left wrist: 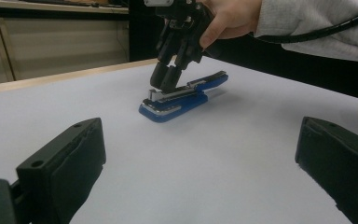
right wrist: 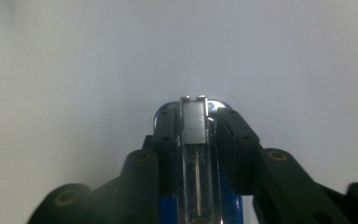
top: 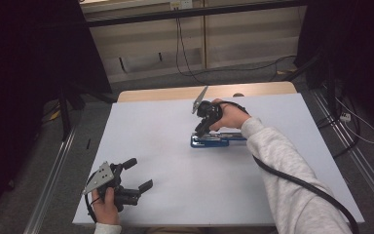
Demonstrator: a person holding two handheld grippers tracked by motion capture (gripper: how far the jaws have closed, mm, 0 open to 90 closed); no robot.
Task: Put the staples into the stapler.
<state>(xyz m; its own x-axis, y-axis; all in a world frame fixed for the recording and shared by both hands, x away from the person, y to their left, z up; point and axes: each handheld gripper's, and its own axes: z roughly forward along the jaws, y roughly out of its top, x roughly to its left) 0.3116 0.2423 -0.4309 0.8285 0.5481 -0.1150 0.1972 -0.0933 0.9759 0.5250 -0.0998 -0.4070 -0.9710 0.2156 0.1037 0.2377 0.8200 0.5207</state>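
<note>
White table (top: pixel 141 131): stapler (top: pixel 217 140) (blue) between right tool (top: pixel 200 130) jaws

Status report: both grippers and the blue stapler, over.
Left gripper open, idle near the table's edge. Right gripper astride the blue stapler's front; grip unclear. Nothing in the way.

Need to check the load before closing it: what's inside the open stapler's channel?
A strip of staples sits at the front of the blue stapler channel, with the pusher rod behind it. The right hand-held gripper flanks the channel, covering its sides.
</note>
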